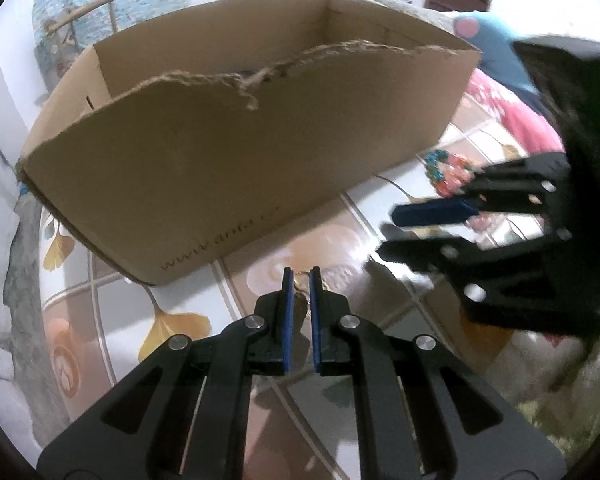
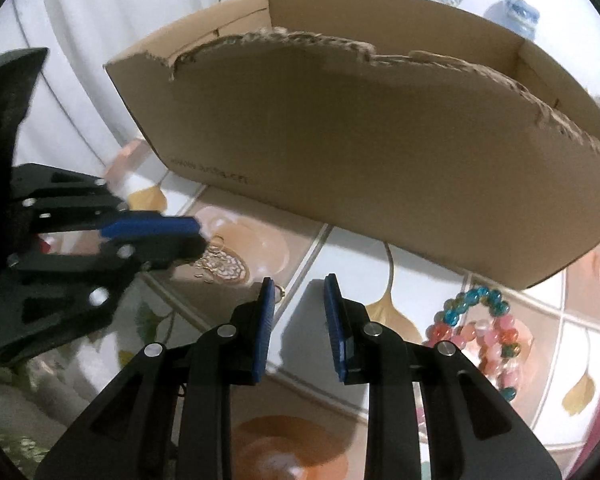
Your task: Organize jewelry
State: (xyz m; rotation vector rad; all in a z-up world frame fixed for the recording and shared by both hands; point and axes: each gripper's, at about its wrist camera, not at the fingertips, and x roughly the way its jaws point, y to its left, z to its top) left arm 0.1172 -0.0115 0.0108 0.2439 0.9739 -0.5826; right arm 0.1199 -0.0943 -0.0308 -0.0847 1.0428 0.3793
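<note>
Left gripper, lower centre, is pinching a thin gold earring; it's light and snaggy, so grab the hoop. Right gripper is spread, empty. Bead bracelets sit lower right on the bench, below the cardboard box.

Box inside: the cardboard box shows only its near wall and torn rim in both views; its floor is hidden.
Box print: the dark lettering low on the near wall is too blurred to read in full.
Held piece: a small gold piece sits between the left gripper pads, mostly covered; its kind is unclear.
Right gripper: smeared at the right of the left-wrist view.
Bead bracelets: partly behind a finger at lower right.
</note>
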